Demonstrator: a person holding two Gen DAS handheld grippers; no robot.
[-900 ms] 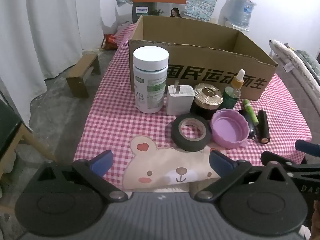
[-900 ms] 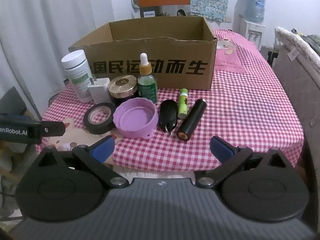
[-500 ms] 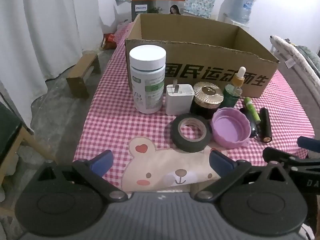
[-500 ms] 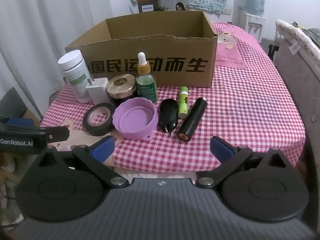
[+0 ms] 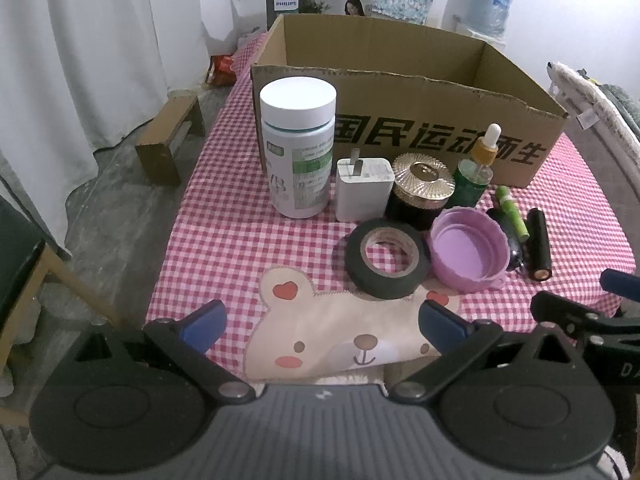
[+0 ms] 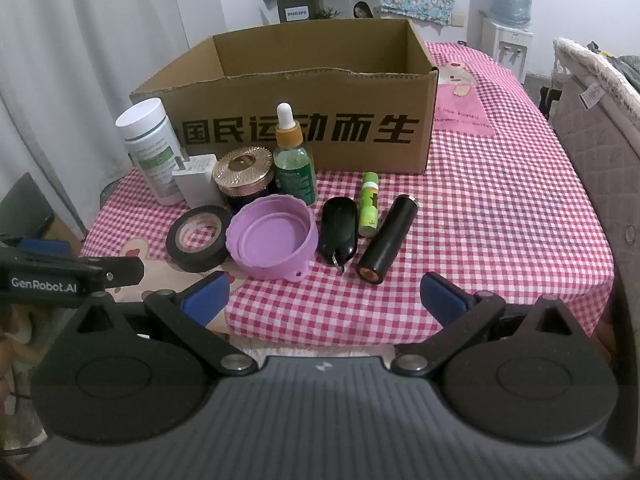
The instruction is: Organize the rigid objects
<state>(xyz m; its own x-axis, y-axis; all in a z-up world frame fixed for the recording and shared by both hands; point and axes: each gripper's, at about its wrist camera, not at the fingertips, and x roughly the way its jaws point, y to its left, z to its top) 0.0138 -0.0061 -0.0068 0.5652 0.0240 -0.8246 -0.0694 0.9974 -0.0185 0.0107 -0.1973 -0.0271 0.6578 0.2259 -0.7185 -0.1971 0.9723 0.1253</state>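
Note:
On the checked tablecloth, in front of an open cardboard box (image 5: 400, 92) (image 6: 320, 120), stand a white pill bottle (image 5: 298, 146) (image 6: 150, 150), a white charger (image 5: 363, 190) (image 6: 197, 186), a gold-lidded jar (image 5: 422, 190) (image 6: 244, 176) and a green dropper bottle (image 5: 476, 174) (image 6: 294, 162). Nearer lie a black tape roll (image 5: 386, 258) (image 6: 198, 238), a purple lid (image 5: 468, 248) (image 6: 274, 242), a black key fob (image 6: 340, 230), a green tube (image 6: 370, 204) and a black cylinder (image 6: 388, 238). My left gripper (image 5: 322, 326) hangs open over the table's near edge. My right gripper (image 6: 324, 296) is open too, short of the cylinder.
A wooden stool (image 5: 172, 140) stands on the floor left of the table. A padded headboard (image 6: 600, 140) runs along the right side. The left gripper's body (image 6: 60, 276) shows at the left of the right wrist view.
Both grippers have drawn a little closer to the objects, which now look larger. Nothing on the table has moved and both stay open.

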